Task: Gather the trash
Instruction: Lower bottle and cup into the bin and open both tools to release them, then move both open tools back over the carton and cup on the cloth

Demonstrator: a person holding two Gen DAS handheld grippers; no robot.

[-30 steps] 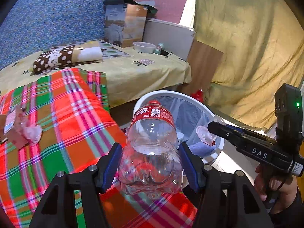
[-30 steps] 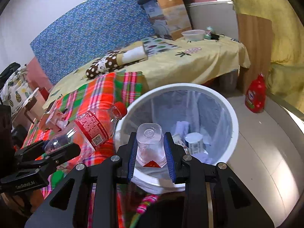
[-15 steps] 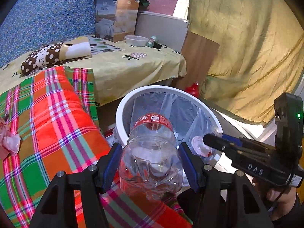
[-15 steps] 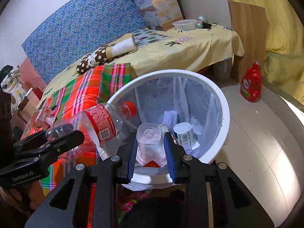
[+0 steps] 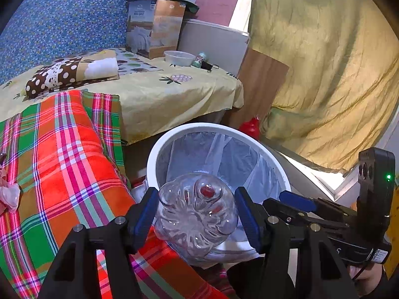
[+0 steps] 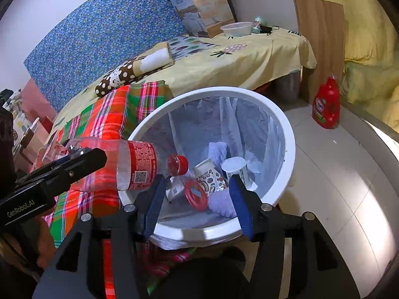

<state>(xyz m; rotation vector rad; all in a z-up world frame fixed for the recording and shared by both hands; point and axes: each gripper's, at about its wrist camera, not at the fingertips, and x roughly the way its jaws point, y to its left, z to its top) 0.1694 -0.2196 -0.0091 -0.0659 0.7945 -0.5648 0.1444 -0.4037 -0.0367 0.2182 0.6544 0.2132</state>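
My left gripper point(image 5: 196, 215) is shut on a clear plastic bottle point(image 5: 195, 213) with a red label and red cap. In the right wrist view the bottle point(image 6: 129, 165) tips cap-first over the rim of the white bin point(image 6: 289, 134). My right gripper point(image 6: 197, 199) is open and empty above the bin's near rim; it also shows in the left wrist view point(image 5: 296, 203). Inside the bin lie paper cups point(image 6: 235, 168), a small clear cup with a red lid point(image 6: 195, 194) and pale blue tissue point(image 6: 218, 152). The bin rim point(image 5: 152, 159) shows behind the bottle.
A plaid red-green blanket point(image 5: 57, 164) covers the bed left of the bin, with crumpled pink wrappers point(image 5: 8, 195) at its far left. A red detergent bottle point(image 6: 326, 106) stands on the floor by a wooden board. A carton point(image 5: 154, 27) and bowl point(image 5: 178, 57) sit at the back.
My right gripper opened and the small clear cup dropped into the bin. My left gripper moved right and tilted the bottle down, cap over the bin.
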